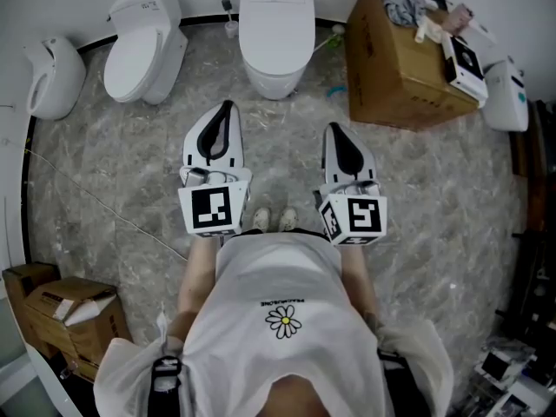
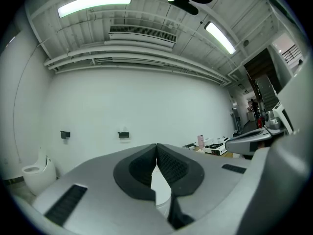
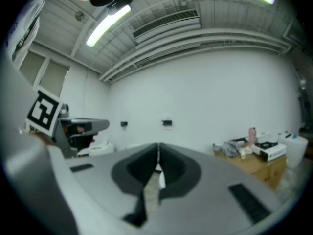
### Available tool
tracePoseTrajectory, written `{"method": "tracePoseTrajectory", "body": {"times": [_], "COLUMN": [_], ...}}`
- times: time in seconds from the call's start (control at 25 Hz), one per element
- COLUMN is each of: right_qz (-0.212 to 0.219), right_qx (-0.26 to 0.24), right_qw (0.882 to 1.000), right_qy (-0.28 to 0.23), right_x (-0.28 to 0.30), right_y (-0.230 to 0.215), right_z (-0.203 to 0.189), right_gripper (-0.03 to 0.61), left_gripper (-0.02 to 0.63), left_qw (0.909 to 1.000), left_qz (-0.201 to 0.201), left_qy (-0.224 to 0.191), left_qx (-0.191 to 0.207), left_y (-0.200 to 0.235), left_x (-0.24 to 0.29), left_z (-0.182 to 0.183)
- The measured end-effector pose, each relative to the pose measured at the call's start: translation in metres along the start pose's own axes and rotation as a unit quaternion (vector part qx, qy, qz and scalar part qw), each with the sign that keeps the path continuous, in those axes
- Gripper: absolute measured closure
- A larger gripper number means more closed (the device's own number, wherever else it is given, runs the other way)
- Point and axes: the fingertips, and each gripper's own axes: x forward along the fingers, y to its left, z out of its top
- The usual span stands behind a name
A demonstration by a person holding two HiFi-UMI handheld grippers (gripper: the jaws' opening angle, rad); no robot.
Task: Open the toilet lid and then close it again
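Note:
A white toilet (image 1: 276,33) with its lid down stands against the far wall, straight ahead of me. Both grippers are held level above the marble floor, short of the toilet and apart from it. My left gripper (image 1: 228,106) points at the toilet's left side and is shut with nothing in it. My right gripper (image 1: 334,128) is level with the toilet's right side, also shut and empty. In the left gripper view the left gripper (image 2: 156,145) has its dark pads touching; a sliver of white shows below them. The right gripper (image 3: 158,145) in its own view also has its pads together.
A second white toilet (image 1: 142,43) stands left of the first, and a white urinal-like fixture (image 1: 52,76) further left. A cardboard box (image 1: 404,68) with a cloth and small items sits at the right. More boxes (image 1: 65,313) lie near left. A thin cable (image 1: 104,207) crosses the floor.

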Motion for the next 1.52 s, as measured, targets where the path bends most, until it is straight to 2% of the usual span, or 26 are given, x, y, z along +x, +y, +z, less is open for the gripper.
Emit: {"method": "tracePoseTrajectory", "body": {"times": [0.2,0.44,0.68,0.88,1.0,1.16,1.36,1.52], "right_qz": [0.012,0.028,0.047,0.055,0.059,0.044,0.034,0.026], "right_qx": [-0.005,-0.007,0.006,-0.005,-0.002,-0.024,-0.028,-0.031], "right_qw": [1.0,1.0,0.999,0.998,0.998,0.999,0.999,0.999], "right_qy": [0.001,0.005,0.008,-0.011,-0.011,-0.013,-0.012,-0.012], "right_x": [-0.004,-0.012,-0.014,-0.008,0.004,0.027,0.073,0.118], "right_y": [-0.012,-0.028,-0.037,-0.042,-0.046,-0.065,-0.077,-0.084], "right_z": [0.0,-0.018,-0.022,-0.029,-0.025,-0.007,-0.003,0.001], "right_gripper": [0.548,0.548,0.548,0.548,0.548,0.548,0.548,0.548], "left_gripper": [0.592,0.592,0.592,0.592,0.592,0.592,0.592,0.592], "left_qw": [0.999,0.9971,0.9965,0.9954,0.9951,0.9952,0.9958,0.9959], "left_qz": [0.033,0.064,0.079,0.088,0.091,0.083,0.072,0.06], "left_qy": [-0.001,0.001,0.001,-0.019,-0.025,-0.033,-0.047,-0.051], "left_qx": [-0.032,-0.041,-0.028,-0.034,-0.032,-0.04,-0.031,-0.044], "left_y": [0.005,0.0,-0.008,-0.006,0.002,0.006,0.019,0.039], "left_x": [0.002,-0.001,-0.007,0.007,0.028,0.063,0.105,0.146], "left_z": [-0.003,-0.011,-0.006,-0.017,-0.012,-0.003,-0.001,-0.006]}}
